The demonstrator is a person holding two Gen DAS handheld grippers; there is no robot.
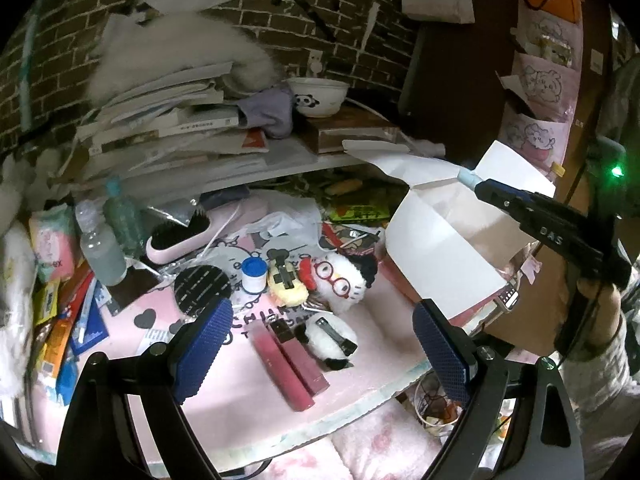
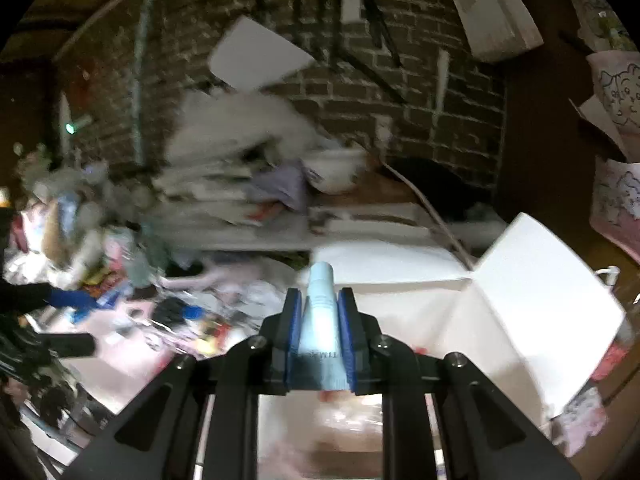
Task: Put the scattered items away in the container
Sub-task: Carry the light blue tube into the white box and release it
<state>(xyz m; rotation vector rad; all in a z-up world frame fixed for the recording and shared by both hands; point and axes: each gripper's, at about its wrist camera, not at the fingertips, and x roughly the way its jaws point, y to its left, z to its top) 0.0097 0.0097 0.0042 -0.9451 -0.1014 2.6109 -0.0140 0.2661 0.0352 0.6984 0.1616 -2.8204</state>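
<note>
- The right tool (image 2: pixel 320 320) is clenched on a pale blue tube (image 2: pixel 321 312), its blue pads pressing both sides. The tube's crimped end sits back between the jaws and its cap end pokes forward, so the grip looks secure for carrying.
- In the left wrist view the same tube (image 1: pixel 469 179) shows at the tip of the right tool (image 1: pixel 486 190), at about three o'clock. It hangs over the white box (image 1: pixel 440 248), not touching it.
- That box, with its flaps (image 2: pixel 532 280) standing open, reads as the container. The open flaps leave a wide mouth, so a drop from above should go in cleanly.
- The right wrist view is blurred across the clutter at nine o'clock, so details there cannot be told.
- The left tool (image 1: pixel 320 352) stands released, its blue pads (image 1: pixel 204 348) wide apart with nothing between them. It hovers above the pink surface (image 1: pixel 248 396), likely lined up for the next pick.
- Straight ahead of it, at twelve o'clock, lie two pink tubes (image 1: pixel 288 368) side by side, touching. Just beside them is a white puff (image 1: pixel 332 338) with a black clip across it.
- Farther on sit a plush with red glasses (image 1: pixel 340 280) and a blue-capped jar (image 1: pixel 254 276), near each other and not yet tidied.
- A pink hairbrush (image 1: pixel 180 240) and clear bottles (image 1: pixel 102 248) wait at ten o'clock.
- Judgement: one item is about to be released into the box, and plenty remains.
</note>
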